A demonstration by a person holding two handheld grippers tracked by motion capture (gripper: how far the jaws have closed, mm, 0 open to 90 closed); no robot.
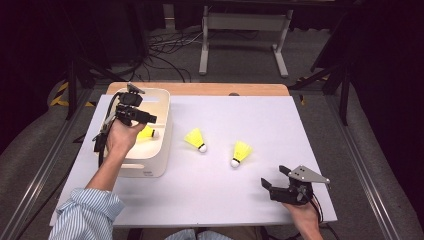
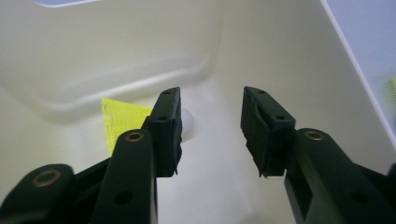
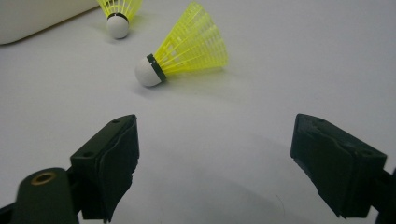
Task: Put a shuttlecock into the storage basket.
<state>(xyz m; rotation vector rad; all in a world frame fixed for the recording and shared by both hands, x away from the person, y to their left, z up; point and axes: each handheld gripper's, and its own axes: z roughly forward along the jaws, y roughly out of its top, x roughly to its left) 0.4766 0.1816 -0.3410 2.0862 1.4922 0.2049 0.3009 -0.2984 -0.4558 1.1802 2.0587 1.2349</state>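
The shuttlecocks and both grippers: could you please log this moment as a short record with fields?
work in hand: putting yellow shuttlecocks into the white bin
in bin: one shuttlecock, lying on the floor of the bin
on table: two shuttlecocks, near one and far one, on their sides and apart
left gripper: inside the bin, jaws open, nothing between them
right gripper: low over the table, jaws wide open, nothing held

Bin (image 1: 159,150) sits on the table (image 1: 250,200) at far left, one shuttlecock (image 1: 147,133) inside it. Two shuttlecocks lie on the table right of the bin: the middle shuttlecock (image 1: 196,138) nearer the bin, the right shuttlecock (image 1: 240,153) beyond it.
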